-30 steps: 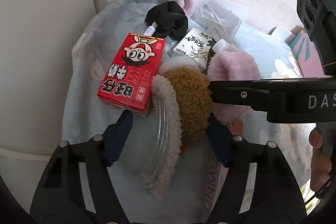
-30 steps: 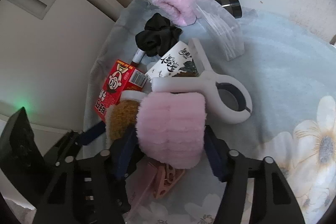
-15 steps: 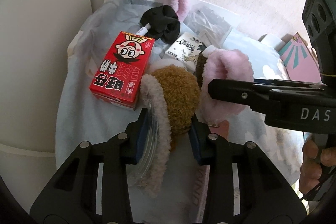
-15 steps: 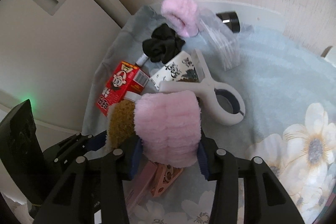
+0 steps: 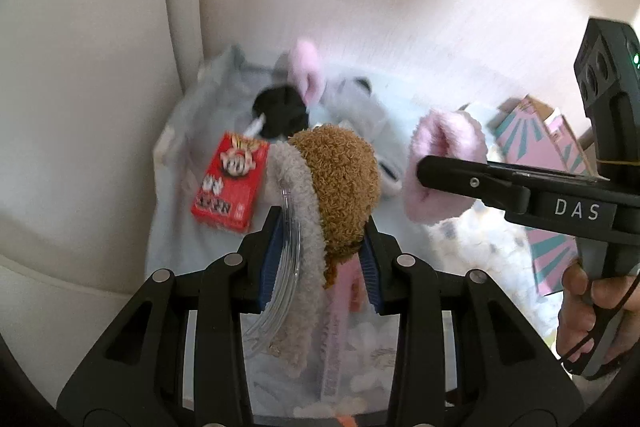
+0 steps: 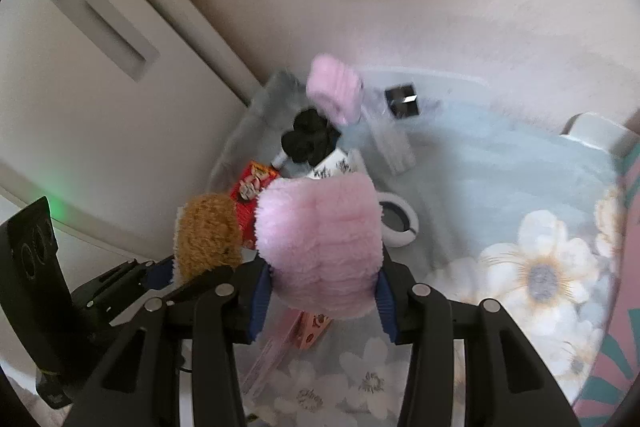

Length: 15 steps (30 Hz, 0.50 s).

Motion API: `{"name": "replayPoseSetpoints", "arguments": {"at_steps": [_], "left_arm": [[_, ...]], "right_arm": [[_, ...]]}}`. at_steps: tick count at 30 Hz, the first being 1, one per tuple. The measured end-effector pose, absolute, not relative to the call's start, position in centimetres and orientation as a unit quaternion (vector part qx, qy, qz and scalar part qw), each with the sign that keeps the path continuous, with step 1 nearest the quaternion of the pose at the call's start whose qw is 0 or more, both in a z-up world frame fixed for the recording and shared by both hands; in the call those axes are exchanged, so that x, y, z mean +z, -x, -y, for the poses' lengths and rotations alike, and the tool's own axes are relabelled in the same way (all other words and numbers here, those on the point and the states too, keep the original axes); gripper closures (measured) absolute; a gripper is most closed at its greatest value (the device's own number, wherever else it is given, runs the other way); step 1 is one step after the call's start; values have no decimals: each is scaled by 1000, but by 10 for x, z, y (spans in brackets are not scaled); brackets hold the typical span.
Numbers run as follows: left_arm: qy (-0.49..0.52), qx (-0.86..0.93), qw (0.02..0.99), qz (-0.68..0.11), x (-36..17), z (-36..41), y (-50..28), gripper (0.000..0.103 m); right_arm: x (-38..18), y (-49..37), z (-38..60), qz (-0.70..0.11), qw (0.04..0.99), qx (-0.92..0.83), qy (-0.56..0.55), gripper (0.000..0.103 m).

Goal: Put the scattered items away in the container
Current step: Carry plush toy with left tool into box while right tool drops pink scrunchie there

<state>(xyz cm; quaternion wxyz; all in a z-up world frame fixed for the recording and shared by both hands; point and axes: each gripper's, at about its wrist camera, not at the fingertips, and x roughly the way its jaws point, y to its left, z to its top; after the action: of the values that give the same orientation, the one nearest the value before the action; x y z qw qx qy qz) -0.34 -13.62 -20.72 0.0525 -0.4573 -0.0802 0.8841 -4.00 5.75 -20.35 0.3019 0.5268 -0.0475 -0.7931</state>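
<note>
My left gripper (image 5: 320,259) is shut on a brown and cream fuzzy item (image 5: 336,183) with a clear plastic part, held above the cloth; it also shows in the right wrist view (image 6: 206,235). My right gripper (image 6: 320,291) is shut on a pink fluffy item (image 6: 320,243), also lifted; it shows in the left wrist view (image 5: 444,167). A pink patterned box (image 5: 548,155) lies at the right, and its edge shows in the right wrist view (image 6: 628,267).
On the pale blue floral cloth (image 6: 500,187) lie a red carton (image 5: 230,183), a black scrunchie (image 6: 308,141), another pink fluffy item (image 6: 336,91), a white clip (image 6: 396,223), a clear pouch (image 6: 394,143) and a black cap (image 6: 402,101). Walls stand left and behind.
Both grippers have risen and pulled back from the cloth, each carrying its fuzzy item. The items on the cloth now look smaller and farther away.
</note>
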Motion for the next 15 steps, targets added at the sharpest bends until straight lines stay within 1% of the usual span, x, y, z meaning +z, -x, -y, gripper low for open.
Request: {"name": "replayPoseSetpoints", "arguments": {"at_steps": [4,7,12,15], "left_arm": [[430,899,55,65,-162,121,-1,70],[407,909,67,57,-127,103,-3,70],[368,924,104,29,-78,55,1,70],[345,927,146,24,-54,21,6,70]], "right_arm": [[-182,39,-75,55,295,-812,-500,61],[-153,32,-101,63,287,-829,-476,61],[-98,13,-163,78,253,-866,-425,61],[-75,4,-203,100,222,-884,-398,61]]}}
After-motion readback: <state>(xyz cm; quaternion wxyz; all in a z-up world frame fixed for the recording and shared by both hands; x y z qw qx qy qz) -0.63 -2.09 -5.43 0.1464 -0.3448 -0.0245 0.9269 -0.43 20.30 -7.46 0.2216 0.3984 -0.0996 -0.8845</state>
